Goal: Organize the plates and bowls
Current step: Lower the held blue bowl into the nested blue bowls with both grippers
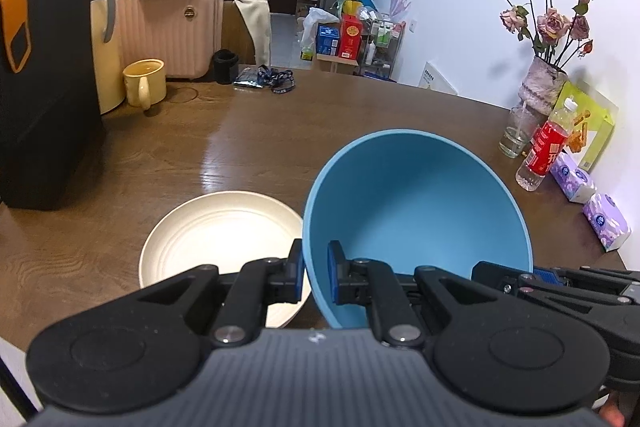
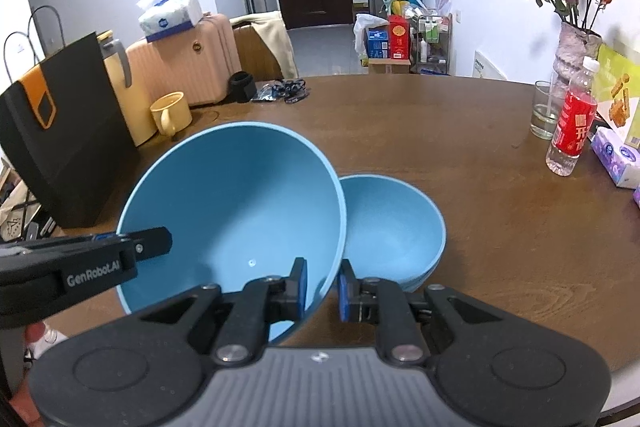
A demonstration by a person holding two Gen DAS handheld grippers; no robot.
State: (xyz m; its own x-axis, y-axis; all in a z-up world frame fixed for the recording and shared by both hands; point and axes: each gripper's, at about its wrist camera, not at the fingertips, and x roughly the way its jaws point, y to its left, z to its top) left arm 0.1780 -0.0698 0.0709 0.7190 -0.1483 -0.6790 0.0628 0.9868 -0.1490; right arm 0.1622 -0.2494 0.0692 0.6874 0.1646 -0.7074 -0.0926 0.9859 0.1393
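Left gripper clamped on the near rim of the big bowl, held tilted above the table beside the plate; right gripper just visible at the opposite rim. Best kept level between both grips, then lowered squarely. From the right wrist: right gripper pinching the same bowl's rim, left gripper opposite, and, unseen before, a small bowl on the table just behind; plate hidden here.
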